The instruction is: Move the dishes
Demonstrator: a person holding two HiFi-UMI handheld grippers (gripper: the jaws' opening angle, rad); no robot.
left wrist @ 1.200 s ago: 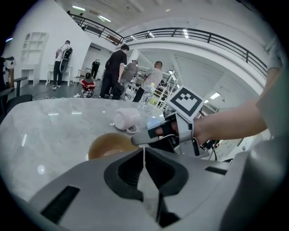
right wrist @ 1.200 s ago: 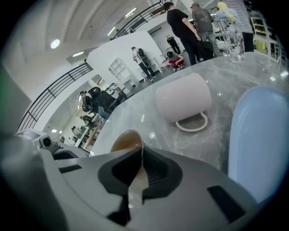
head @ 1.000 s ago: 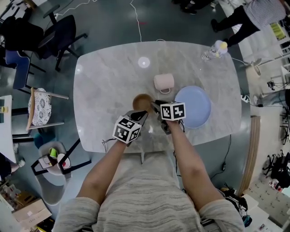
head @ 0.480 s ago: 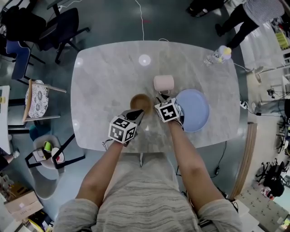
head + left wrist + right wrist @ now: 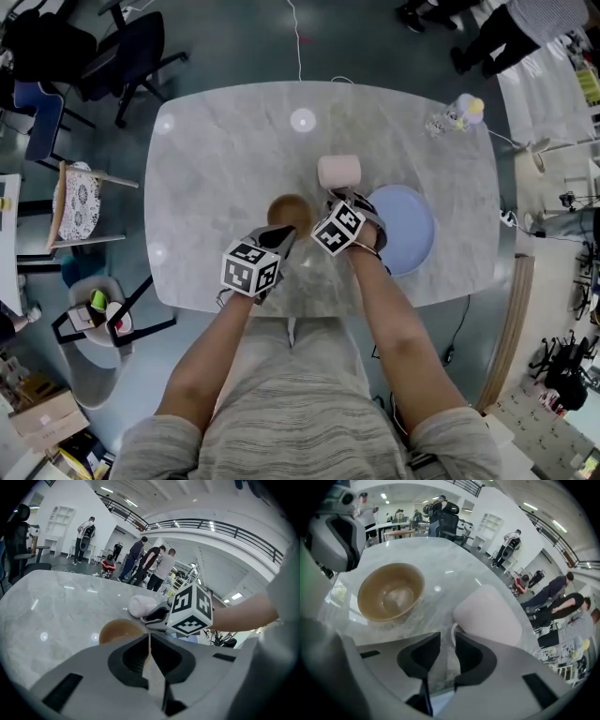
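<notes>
Moved since earlier frame: right gripper (image 5: 446, 638) has rolled, its marker cube now sitting skewed, and has gone up-frame to the mug. Its fingers have just been closing a little. All else is as it was.

Items, left to right, on the marble surface (image 5: 206, 169):

1. Left gripper (image 5: 284, 236). Centre-left of frame, fingers pressed together on nothing, tips just beside the bowl's near rim.
2. Bowl (image 5: 291, 211). Brown, empty, centre of frame, untouched.
3. Right gripper. Fingers narrowly spread. The mug's handle stands at the mouth of the gap, not yet pinched.
4. Mug (image 5: 338, 172). Pink, upper centre, near the bowl and the plate.
5. Plate (image 5: 412, 230). Pale blue, right of centre, empty.

Risks, as judged: the handle is thin and sits toward one finger, so a pinch here could catch it off-centre and slip. Lifted by the handle alone, the mug may swing and knock the bowl or plate.
</notes>
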